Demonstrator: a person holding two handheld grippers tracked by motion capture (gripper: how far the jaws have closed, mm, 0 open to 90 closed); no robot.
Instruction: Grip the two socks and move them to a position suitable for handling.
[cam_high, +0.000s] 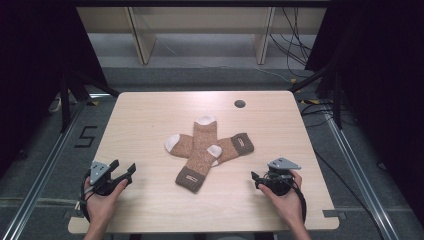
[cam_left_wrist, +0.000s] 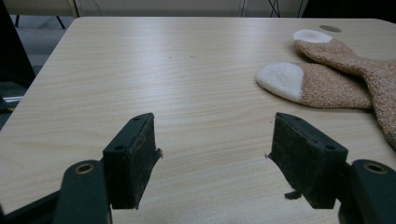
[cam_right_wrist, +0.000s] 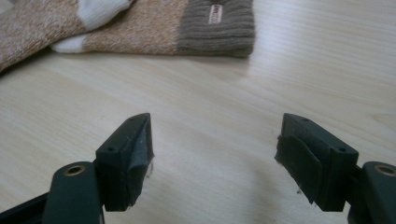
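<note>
Two tan socks with white toes and brown cuffs lie crossed at the middle of the table. The upper sock (cam_high: 199, 152) runs from its far toe to a near cuff; the lower sock (cam_high: 235, 146) lies crosswise under it, its cuff to the right. My left gripper (cam_high: 124, 166) rests at the near left, open and empty, with the two white toes (cam_left_wrist: 280, 79) ahead to its right. My right gripper (cam_high: 256, 180) sits at the near right, open and empty. The lower sock's labelled cuff (cam_right_wrist: 217, 23) lies just beyond its jaws.
The light wooden table (cam_high: 150, 115) has a round cable hole (cam_high: 240, 104) near its far right edge. Dark curtains stand on both sides, and cables lie on the floor beyond the far right corner.
</note>
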